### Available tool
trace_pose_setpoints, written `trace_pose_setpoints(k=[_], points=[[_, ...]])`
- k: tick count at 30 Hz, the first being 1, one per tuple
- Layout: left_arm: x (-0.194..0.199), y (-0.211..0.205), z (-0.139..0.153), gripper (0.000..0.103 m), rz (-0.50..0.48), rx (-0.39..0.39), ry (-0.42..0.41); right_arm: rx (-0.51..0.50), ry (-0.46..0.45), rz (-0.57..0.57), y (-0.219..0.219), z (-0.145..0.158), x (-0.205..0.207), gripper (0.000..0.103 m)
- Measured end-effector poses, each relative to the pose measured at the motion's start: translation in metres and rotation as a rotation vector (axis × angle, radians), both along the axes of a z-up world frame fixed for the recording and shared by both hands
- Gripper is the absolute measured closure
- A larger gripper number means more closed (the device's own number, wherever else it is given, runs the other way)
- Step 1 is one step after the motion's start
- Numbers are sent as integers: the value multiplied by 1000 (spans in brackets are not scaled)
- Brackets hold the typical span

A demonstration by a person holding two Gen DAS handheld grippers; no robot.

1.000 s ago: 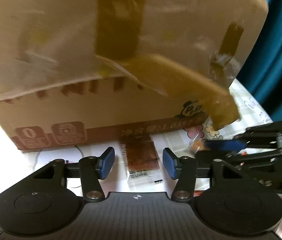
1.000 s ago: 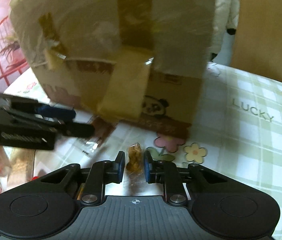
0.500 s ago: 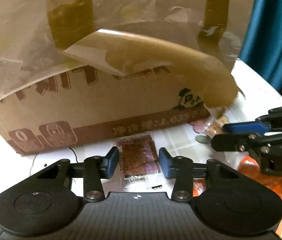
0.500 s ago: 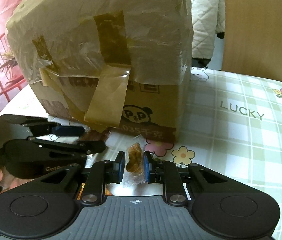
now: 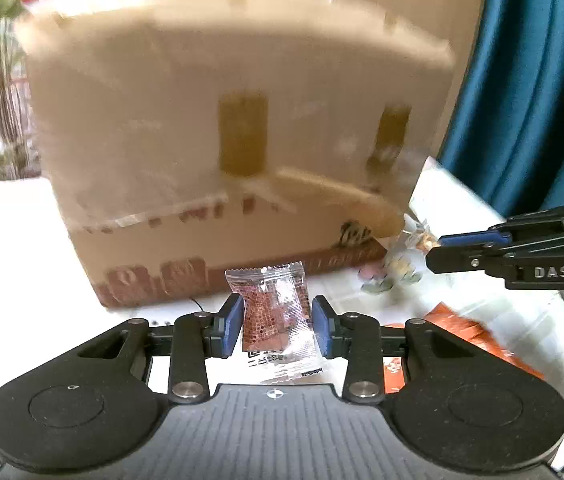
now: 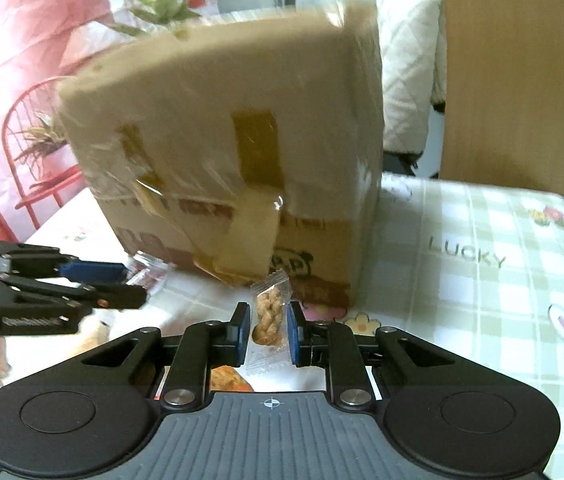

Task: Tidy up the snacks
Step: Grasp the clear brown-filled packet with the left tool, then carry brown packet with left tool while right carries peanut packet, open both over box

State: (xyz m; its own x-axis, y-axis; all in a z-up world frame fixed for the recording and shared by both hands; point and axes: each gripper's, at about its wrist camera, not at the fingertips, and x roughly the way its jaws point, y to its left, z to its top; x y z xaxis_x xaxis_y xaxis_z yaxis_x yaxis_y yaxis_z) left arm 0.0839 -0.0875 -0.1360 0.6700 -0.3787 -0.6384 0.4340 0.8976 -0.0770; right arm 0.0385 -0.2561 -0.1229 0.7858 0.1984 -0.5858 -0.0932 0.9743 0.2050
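A clear packet with a red-brown snack (image 5: 272, 308) hangs between the blue pads of my left gripper (image 5: 276, 326), lifted off the table; the jaws are closing and press on its wrapper. My right gripper (image 6: 268, 326) is shut on a clear packet holding a twisted golden snack (image 6: 268, 312), also raised. Each gripper shows in the other's view: the right gripper (image 5: 436, 250) at the right, the left gripper (image 6: 134, 282) at the left. A tall taped cardboard box (image 5: 222, 140) stands just behind both; its top opening is not visible.
The box (image 6: 222, 140) sits on a table with a green checked cloth (image 6: 462, 300). An orange packet (image 5: 466, 332) lies under the right gripper. A teal curtain (image 5: 522, 80) hangs right, a red chair (image 6: 30, 140) stands left, a wooden panel (image 6: 514, 80) behind.
The left jaws closed onto the red-brown packet that lay on the table and lifted it. Both grippers rose and drew back from the box, the right still holding its twisted snack.
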Motion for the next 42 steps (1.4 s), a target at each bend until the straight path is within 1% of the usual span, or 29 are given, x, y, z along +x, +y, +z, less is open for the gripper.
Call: trace_pose_setpoints(k=[4,7,11,12,15,18,22,26,29,30,32,34,36,38,40,42], points=[[-20,24,38,64,3,-32,-83,-8,-58,11,-1,28,-12,85],[-25,38,64,63,12,-56,-152,-8,-122,14,-2,55,-17,85],[-26,46,95,63,27,-77,-251,-11,-217,17,-2,92,-20,85],[-22,43,98,63,30,-77,-272,-12,-235,18,-2,98,-20,85],[-9,39,119,63,45,-72,-331,-32,-278,8,-3,118,-9,85],[14,31,131,63,71,-72,-362,-33,-286,-20,-6,128,15,85],[57,21,138,63,113,-48,-358,-66,-267,-85,-5,130,55,85],[95,13,132,63,144,-22,-310,-67,-229,-133,-3,119,87,85],[113,13,124,62,160,-9,-269,-78,-202,-157,-1,110,100,85],[115,14,120,61,164,-8,-256,-79,-198,-166,0,107,100,85],[116,13,116,59,161,-4,-235,-68,-190,-182,-1,103,101,81],[111,14,113,50,159,-5,-228,-53,-196,-189,-1,100,96,76],[104,17,112,44,151,-2,-233,-54,-198,-192,-2,99,90,73],[99,18,113,42,153,5,-238,-55,-207,-188,-2,101,81,71],[92,21,116,35,155,-5,-235,-57,-218,-183,-1,103,72,63],[84,24,119,31,161,-15,-240,-60,-229,-175,2,106,63,58]])
